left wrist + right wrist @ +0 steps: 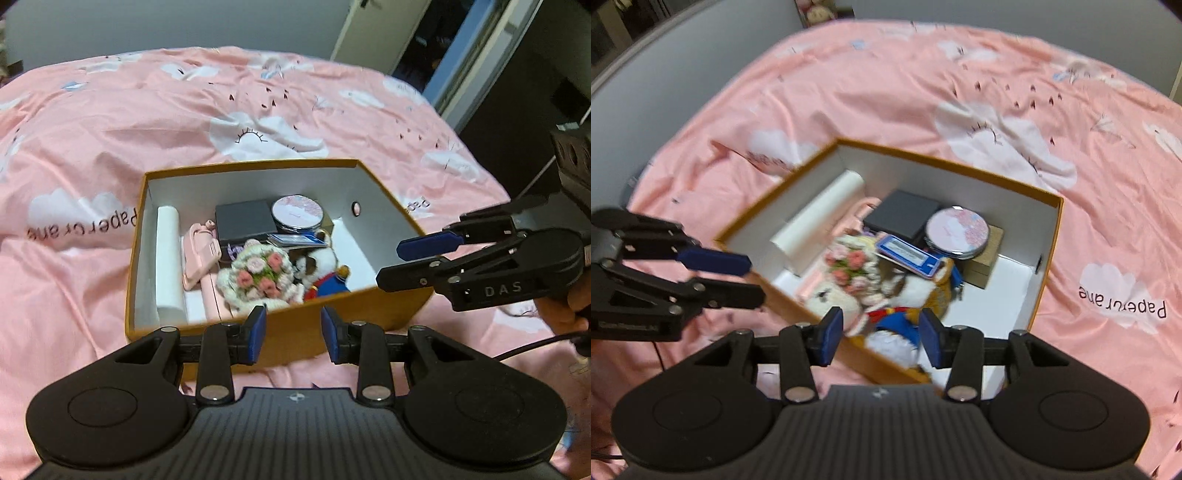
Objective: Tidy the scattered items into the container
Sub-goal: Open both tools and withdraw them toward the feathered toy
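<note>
Nearest in the left wrist view, the left gripper [293, 338] hangs with its jaws narrowly apart and nothing between them, just before the orange cardboard box [295, 332]. The right gripper [882, 341] stands moderately wide and empty over the box's near corner. Inside lie a crocheted flower bouquet [258, 277], a plush toy [325, 273], a white roll [168, 258], a black case [243, 221] and a round compact [297, 215]. The box sits on a pink bed cover [110, 122].
</note>
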